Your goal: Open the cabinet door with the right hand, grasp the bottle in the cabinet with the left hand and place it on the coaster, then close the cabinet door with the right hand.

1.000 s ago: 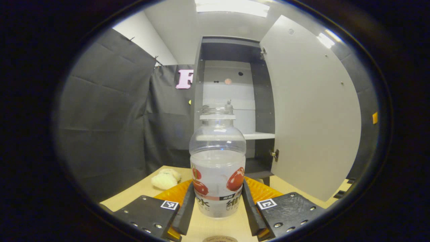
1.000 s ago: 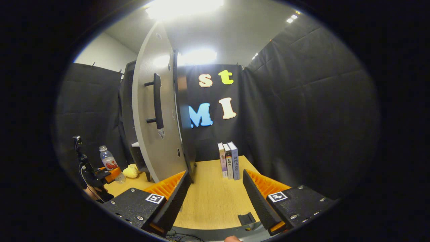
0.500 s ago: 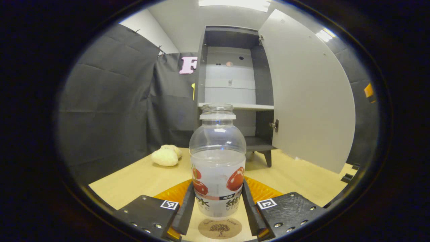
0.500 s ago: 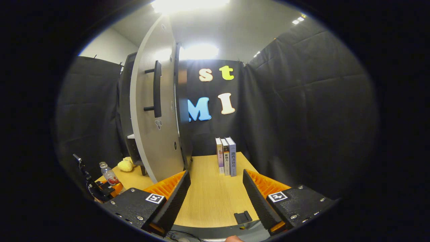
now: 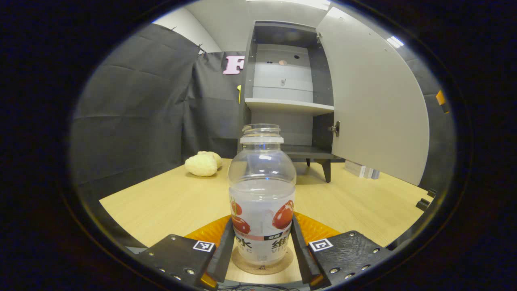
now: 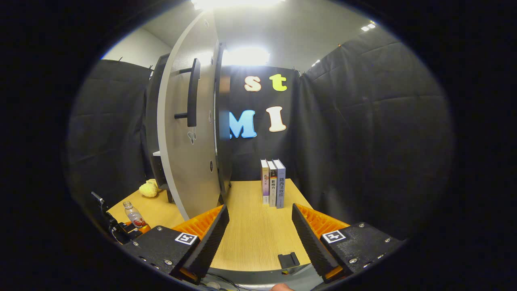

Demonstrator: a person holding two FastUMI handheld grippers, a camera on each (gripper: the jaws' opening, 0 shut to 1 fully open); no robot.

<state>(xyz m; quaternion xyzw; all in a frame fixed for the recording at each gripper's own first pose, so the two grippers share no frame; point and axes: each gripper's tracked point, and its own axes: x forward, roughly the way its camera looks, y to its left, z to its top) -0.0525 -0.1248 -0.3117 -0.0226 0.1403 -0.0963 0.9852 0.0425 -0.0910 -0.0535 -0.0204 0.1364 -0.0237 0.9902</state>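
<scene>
A clear uncapped bottle [image 5: 261,190] with a fruit label stands upright between the fingers of my left gripper [image 5: 261,252], which is shut on it. Its base rests on or just above a round brown coaster [image 5: 261,264] near the table's front edge. Behind it the cabinet [image 5: 282,87] stands with its grey door [image 5: 375,105] swung wide to the right. In the right gripper view my right gripper [image 6: 257,236] is open over bare table, and the door [image 6: 181,133] with its dark bar handle [image 6: 192,93] rises ahead on the left. Far left there, the bottle [image 6: 134,216] shows small.
A pale plush toy [image 5: 203,163] lies on the wooden table [image 5: 169,198] left of the cabinet. Three upright books [image 6: 273,188] stand at the table's back by the black cloth wall. A small black clip [image 6: 288,260] sits at the table's front edge.
My left gripper has lowered the bottle and drawn back from the cabinet, bringing the bottle down over the coaster. The right gripper has drifted slightly back, still open.
</scene>
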